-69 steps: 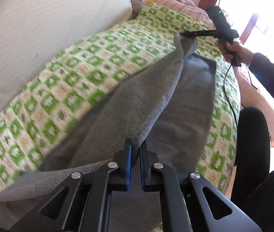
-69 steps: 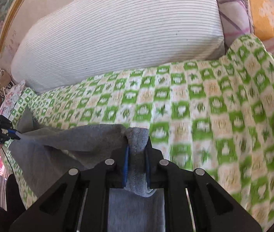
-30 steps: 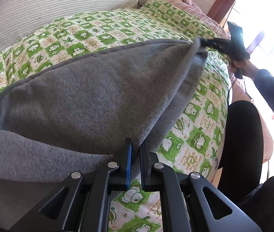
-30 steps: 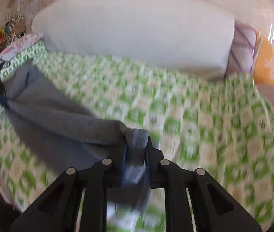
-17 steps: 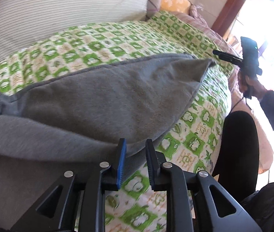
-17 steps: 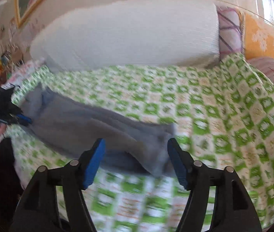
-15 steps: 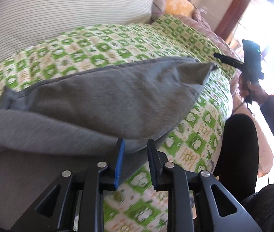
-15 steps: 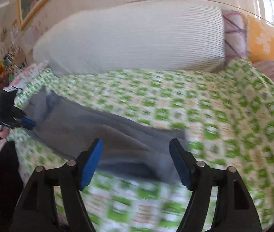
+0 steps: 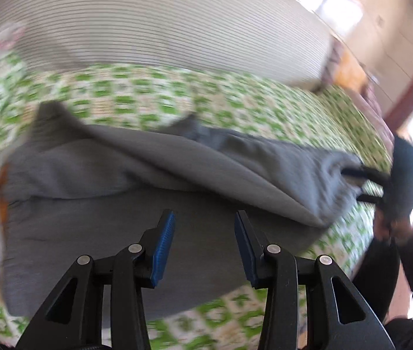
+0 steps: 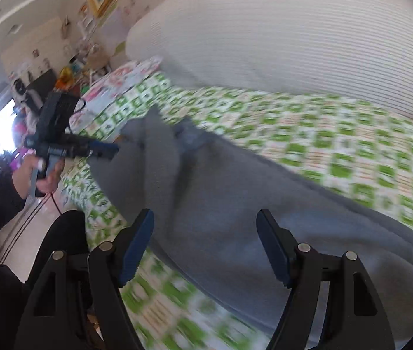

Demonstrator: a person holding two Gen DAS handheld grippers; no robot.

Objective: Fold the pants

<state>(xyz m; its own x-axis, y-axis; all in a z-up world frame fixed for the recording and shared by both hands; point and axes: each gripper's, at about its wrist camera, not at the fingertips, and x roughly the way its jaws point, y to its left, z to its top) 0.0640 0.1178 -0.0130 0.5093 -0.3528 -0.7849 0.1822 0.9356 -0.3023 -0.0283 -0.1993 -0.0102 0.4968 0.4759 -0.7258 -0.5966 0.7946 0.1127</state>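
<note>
The grey pants (image 9: 153,175) lie folded lengthwise on the green-and-white checked bedspread (image 9: 136,105); they also show in the right wrist view (image 10: 235,204). My left gripper (image 9: 205,245) is open and empty, just above the pants' near edge. My right gripper (image 10: 206,242) is wide open and empty over the pants. In the left wrist view the right gripper (image 9: 361,186) sits at the far end of the pants. In the right wrist view the left gripper (image 10: 101,148) is at the other end. Both views are motion-blurred.
A large white ribbed pillow (image 9: 159,29) lies behind the pants, also in the right wrist view (image 10: 294,35). The person's dark-clad leg (image 10: 60,239) stands at the bed's front edge. Cluttered shelves (image 10: 45,70) are beyond the bed's left end.
Both grippers let go of the pants and opened wide. The folded leg dropped onto the lower one. Both grippers have pulled back and swung to new angles.
</note>
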